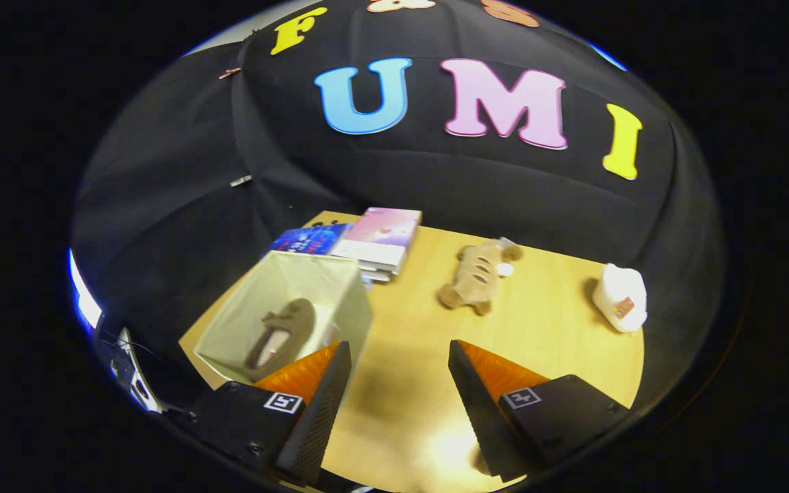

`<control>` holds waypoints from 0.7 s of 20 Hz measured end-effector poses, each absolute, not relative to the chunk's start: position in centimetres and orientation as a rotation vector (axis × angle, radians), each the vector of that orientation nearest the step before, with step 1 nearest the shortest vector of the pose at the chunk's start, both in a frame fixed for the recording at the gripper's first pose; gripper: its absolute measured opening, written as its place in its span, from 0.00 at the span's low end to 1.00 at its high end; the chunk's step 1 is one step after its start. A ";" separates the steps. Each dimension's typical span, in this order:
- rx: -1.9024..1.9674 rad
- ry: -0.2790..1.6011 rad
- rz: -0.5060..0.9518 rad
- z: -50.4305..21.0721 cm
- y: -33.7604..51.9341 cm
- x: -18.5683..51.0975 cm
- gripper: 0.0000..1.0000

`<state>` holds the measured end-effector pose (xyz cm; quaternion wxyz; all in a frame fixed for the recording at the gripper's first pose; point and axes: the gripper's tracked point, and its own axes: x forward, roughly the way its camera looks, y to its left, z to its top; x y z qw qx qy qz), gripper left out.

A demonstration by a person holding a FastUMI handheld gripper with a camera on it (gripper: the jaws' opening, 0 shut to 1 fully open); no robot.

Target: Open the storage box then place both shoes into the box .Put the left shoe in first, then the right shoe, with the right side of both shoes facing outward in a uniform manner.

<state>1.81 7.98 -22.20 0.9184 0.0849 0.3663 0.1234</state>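
Looking forward along my gripper point(399, 383), I see its two fingers spread wide apart with nothing between them, just bare wood of the desk point(558, 342) showing in the gap.

The storage box point(350, 301) stands open near the desk's left edge, just ahead of my left finger, which partly covers its near corner. Its pale lining is plain to see, and one shoe point(283, 335) already lies inside, a brown slip-on with its long axis running from the near side of the box toward the far side, opening facing up. I judge this to be the left shoe, since the task puts it in first, though I cannot tell left from right by its shape here. I cannot make out the box's lid from this angle.

So I judge the next job to be fetching the right shoe and laying it in beside the first, facing the same way. The box lies ahead and to the left of my tool, so that carry will end with a swing leftward.

Beyond the box a stack of books point(380, 243) sits by the far edge. A plush toy point(477, 275) lies mid-desk beyond my fingers, and a white plush point(621, 298) rests near the right edge.
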 end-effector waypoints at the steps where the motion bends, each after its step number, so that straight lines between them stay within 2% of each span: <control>1: 0.152 0.778 0.218 -23.6 5.7 0.6 0.90; 7: 0.157 0.958 0.031 -32.2 -3.7 -5.9 0.90; 14: 0.137 1.123 -0.031 -41.5 -7.4 -8.3 0.89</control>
